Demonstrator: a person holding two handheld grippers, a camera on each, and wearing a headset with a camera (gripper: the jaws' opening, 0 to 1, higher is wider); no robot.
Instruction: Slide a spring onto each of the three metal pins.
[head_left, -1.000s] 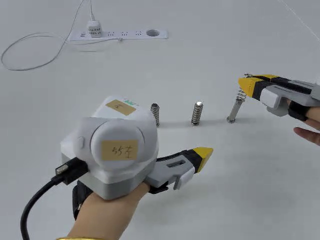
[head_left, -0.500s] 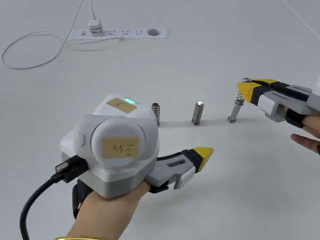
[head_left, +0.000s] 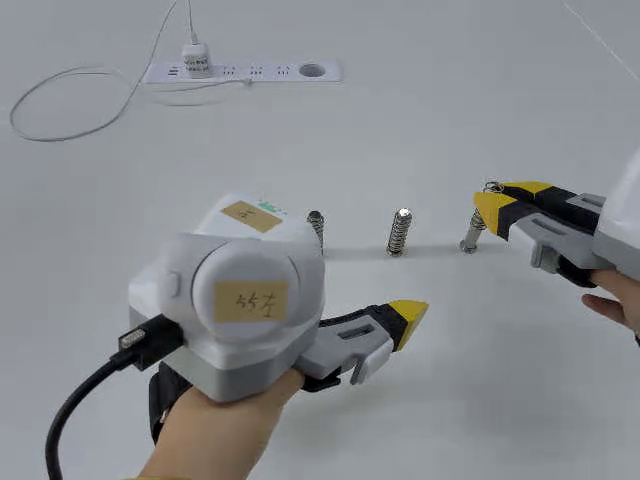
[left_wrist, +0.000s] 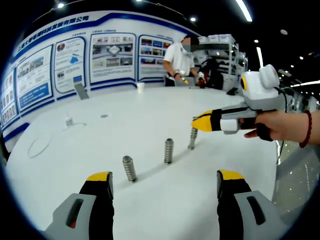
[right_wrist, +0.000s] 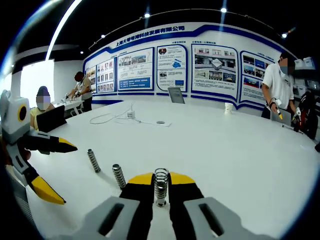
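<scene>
White, smooth and matte, the worktop (head_left: 420, 120) is the largest thing before you. One white power strip (head_left: 245, 71) lies flat at its far side, with one plug (head_left: 196, 55) in it and one thin white cable (head_left: 60, 85) looping off to the left. Broad bare surface lies between that strip and the row of pins, and more lies to the near right of your grippers. In the left gripper view the worktop's curved edge shows on the right, beneath your right hand.

You hold two grippers, each grey-bodied with black fingers and yellow tips. The left gripper (left_wrist: 165, 176) hovers low at the near left, pointing at the row, its fingers spread wide with nothing between them. The right gripper (head_left: 490, 197) reaches in from the right, its fingers drawn narrow and pinched on a spring (right_wrist: 160, 186).

Three metal pins stand in a line across the middle, well apart from one another. The left pin (head_left: 316, 226) and the middle pin (head_left: 399, 232) are upright, each sleeved in its own coil of wire, which makes three coils in all. The right pin (head_left: 468, 236) leans, its foot on the worktop and its top tilted toward the right gripper. The pinched spring sits over its upper end, its coils round and shiny.
</scene>
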